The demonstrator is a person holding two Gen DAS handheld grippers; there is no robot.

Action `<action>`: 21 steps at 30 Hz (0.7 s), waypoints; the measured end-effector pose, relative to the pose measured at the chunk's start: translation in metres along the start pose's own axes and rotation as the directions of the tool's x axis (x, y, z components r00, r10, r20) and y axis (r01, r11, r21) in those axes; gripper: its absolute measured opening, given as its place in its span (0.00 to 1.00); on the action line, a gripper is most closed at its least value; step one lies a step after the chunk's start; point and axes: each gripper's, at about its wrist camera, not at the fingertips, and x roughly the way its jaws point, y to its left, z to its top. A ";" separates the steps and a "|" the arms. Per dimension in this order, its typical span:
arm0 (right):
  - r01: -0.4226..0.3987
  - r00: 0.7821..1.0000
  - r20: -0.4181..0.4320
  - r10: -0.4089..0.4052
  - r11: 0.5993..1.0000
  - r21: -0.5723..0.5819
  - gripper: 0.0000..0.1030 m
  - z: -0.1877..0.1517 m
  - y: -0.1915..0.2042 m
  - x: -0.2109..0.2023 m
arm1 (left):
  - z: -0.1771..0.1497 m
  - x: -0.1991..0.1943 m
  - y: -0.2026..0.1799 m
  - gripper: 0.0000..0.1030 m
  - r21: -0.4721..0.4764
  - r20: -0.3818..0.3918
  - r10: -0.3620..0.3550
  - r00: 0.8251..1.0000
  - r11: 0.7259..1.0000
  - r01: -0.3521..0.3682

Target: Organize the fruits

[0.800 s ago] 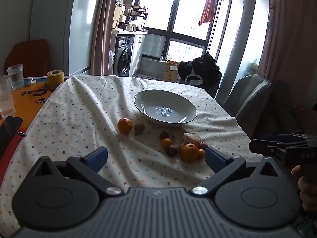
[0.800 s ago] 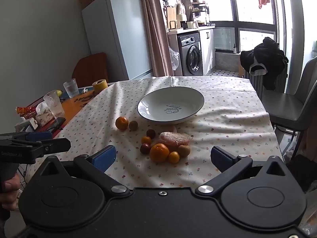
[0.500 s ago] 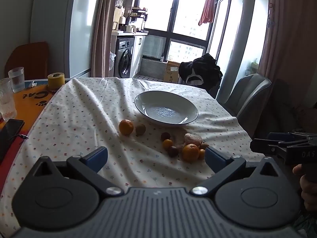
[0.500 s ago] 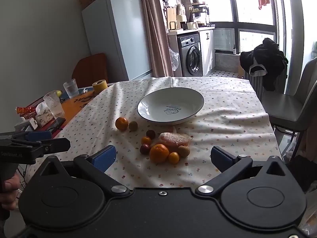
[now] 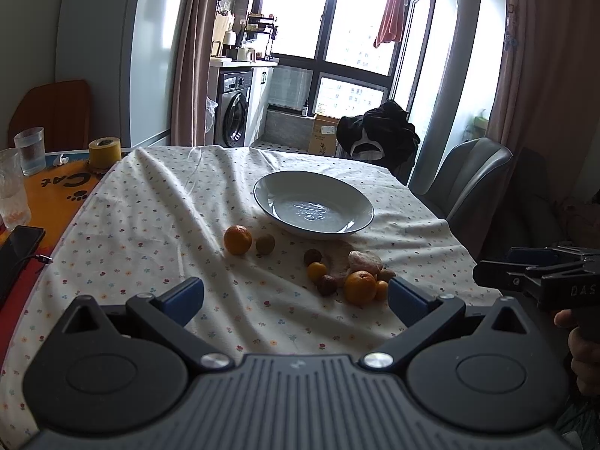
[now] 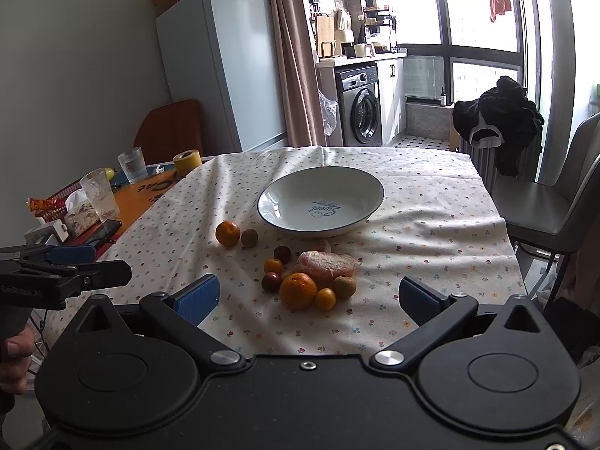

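A: Right wrist view: what is lying on the cloth, left to right?

B: An orange and a brown fruit are sitting apart; a cluster is resting nearer, before the empty plate.

A: How will they handle?

B: Probably light, round, prone to rolling, so pinching across the middle is looking wise.

A: And the grippers?

B: The left gripper and right gripper are hovering level, jaws spread, holding nothing.
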 end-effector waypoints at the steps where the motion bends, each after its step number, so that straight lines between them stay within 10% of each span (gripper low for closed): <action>1: 0.000 1.000 -0.001 0.000 1.000 -0.001 1.00 0.000 0.001 0.001 | 0.000 0.000 0.000 1.00 -0.001 0.000 0.001 1.000 1.000 -0.001; 21: 0.013 1.000 0.011 -0.013 1.000 -0.007 1.00 0.002 -0.004 -0.001 | 0.003 -0.002 0.000 1.00 0.012 0.008 0.011 1.000 1.000 -0.011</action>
